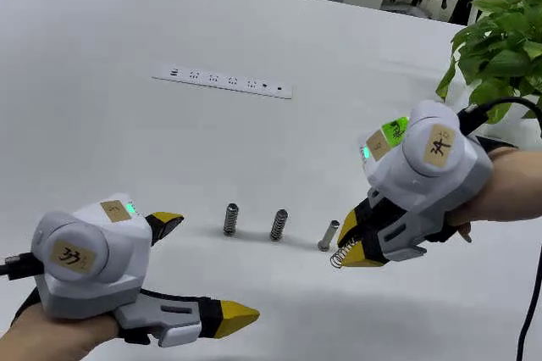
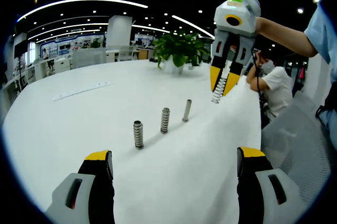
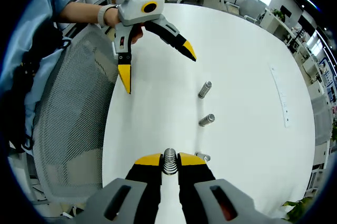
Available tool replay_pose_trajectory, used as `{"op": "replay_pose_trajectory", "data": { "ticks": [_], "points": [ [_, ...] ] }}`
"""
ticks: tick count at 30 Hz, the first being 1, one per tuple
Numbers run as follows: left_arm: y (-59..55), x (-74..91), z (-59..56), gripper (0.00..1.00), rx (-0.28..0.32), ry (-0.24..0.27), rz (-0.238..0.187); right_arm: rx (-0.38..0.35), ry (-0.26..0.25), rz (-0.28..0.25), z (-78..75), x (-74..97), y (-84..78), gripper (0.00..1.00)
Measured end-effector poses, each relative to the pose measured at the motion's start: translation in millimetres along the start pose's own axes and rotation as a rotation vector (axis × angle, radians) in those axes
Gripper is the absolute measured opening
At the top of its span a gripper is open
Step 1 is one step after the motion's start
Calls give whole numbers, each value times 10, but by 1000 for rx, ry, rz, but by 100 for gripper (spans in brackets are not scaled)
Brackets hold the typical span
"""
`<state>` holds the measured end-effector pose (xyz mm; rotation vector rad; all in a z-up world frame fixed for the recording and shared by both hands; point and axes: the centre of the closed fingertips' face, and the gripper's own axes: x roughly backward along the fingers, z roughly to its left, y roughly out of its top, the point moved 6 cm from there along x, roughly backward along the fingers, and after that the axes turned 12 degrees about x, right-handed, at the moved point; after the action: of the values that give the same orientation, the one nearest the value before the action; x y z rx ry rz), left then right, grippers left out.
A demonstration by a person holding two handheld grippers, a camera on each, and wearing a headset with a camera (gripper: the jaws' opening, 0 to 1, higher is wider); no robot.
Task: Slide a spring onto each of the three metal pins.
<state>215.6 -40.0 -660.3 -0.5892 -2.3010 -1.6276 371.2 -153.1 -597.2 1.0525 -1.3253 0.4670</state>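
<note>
White tabletop (image 1: 127,39) in an open-plan office; power strip (image 1: 222,80) toward far side, potted plant (image 1: 500,47) at right edge. Row of three upright pins: first sprung pin (image 1: 230,219), second sprung pin (image 1: 279,224), bare pin (image 1: 328,235). Loose spring (image 1: 342,252) raised off the surface near bare pin, pinched between nearly closed tips of right gripper (image 1: 356,241). Left gripper (image 1: 212,266) spread wide, holding nothing, in front of sprung pins.

The white tabletop (image 1: 93,47) bears a long white power strip (image 1: 222,80) upper centre and three upright metal pins (image 1: 279,224) lower centre.
</note>
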Motion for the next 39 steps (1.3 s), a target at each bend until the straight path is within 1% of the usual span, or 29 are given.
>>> {"op": "replay_pose_trajectory", "data": {
  "ticks": [1, 2, 4, 6, 10, 13, 17, 23, 28, 32, 35, 39],
  "points": [
    [-4, 2, 21, 100, -2, 3, -2, 4, -5, 3, -50, 15, -12, 12],
    [-5, 4, 24, 100, -2, 3, -3, 5, -6, 5, -67, 20, -16, 12],
    [-8, -4, 35, 100, 3, 7, -6, 14, -13, 17, -163, 44, -49, 12],
    [-13, 0, 38, 100, 6, 10, -8, 19, -23, 29, -224, 62, -68, 12],
    [-29, 0, 46, 100, 8, 18, -10, 23, -27, 51, -314, 55, -110, 12],
    [-51, -5, 62, 100, 6, 20, -10, 39, -35, 101, -367, 53, -158, 12],
    [-60, -9, 57, 100, 6, 21, -8, 34, -34, 110, -420, 35, -154, 12],
    [-62, -11, 64, 100, 10, 23, -8, 42, -23, 138, -475, -43, -179, 12],
    [-62, -15, 48, 100, 10, 21, -9, 45, -9, 147, -481, -99, -168, 12],
    [-73, -12, 53, 100, 14, 24, -7, 54, 4, 164, -481, -147, -149, 12],
    [-81, -16, 50, 100, 16, 24, -7, 50, 11, 177, -487, -188, -182, 12],
    [-74, -14, 23, 100, 15, 22, -10, 54, 16, 188, -484, -212, -181, 12]
  ]
}}
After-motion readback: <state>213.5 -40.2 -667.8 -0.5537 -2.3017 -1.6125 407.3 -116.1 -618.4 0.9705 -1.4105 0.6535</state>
